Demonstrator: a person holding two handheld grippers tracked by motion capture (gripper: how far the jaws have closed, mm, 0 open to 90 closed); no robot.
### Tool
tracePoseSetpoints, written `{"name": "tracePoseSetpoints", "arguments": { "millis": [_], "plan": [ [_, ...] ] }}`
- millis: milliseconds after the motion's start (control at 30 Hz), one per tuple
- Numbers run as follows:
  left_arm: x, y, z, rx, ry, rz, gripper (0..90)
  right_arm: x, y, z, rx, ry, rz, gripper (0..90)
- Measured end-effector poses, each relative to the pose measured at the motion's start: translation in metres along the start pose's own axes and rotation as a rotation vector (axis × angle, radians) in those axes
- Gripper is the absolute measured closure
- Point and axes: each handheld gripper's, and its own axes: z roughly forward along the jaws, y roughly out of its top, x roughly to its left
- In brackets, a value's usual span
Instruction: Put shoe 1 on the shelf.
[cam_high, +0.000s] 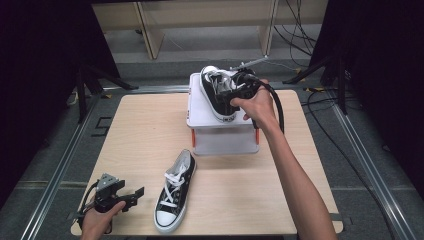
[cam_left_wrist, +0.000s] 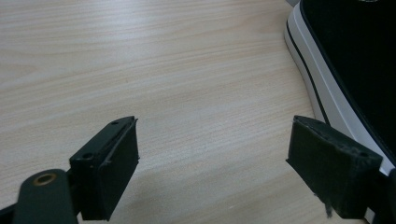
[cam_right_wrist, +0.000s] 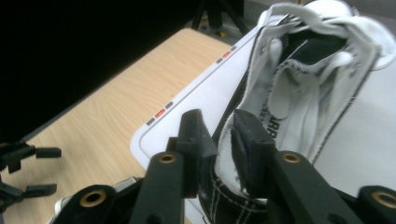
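My right gripper (cam_right_wrist: 219, 140) pinches the heel wall of a black sneaker (cam_right_wrist: 299, 74), one jaw outside the canvas, one inside the white lining, pads pressing it. The shoe sits atop a white stand (cam_high: 200, 107) at the table's (cam_high: 140, 135) far edge. My left gripper (cam_left_wrist: 212, 154) rests low near the front corner, jaws spread wide on nothing, just beside a second sneaker (cam_high: 172, 192) lying flat on the wood.

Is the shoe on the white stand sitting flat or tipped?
Tipped. The shoe on the white stand leans on its side, opening facing the right gripper, whose jaws pinch its side wall.
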Motion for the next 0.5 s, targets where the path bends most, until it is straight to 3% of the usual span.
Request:
{"name": "tracePoseSetpoints", "arguments": {
  "millis": [133, 167, 233, 300, 500],
  "plan": [
    [0.000, 0.000, 0.000, -0.004, -0.002, -0.002, 15.6, 0.000, 0.000, 0.006, 0.009, 0.018, 0.004, 83.2],
    [0.000, 0.000, 0.000, -0.007, -0.004, -0.002, 15.6, -0.001, 0.002, 0.007, 0.012, -0.001, 0.005, 87.9],
    [0.000, 0.000, 0.000, -0.004, -0.004, 0.000, 15.5, 0.000, 0.002, 0.007, 0.011, -0.006, -0.005, 88.3],
    [0.000, 0.000, 0.001, -0.006, -0.008, 0.006, 15.6, 0.007, 0.006, 0.008, 0.040, -0.046, 0.005, 88.7],
    [0.000, 0.000, 0.001, -0.008, -0.009, 0.006, 15.5, 0.016, 0.011, 0.012, 0.030, -0.048, -0.002, 88.8]
  ]
}}
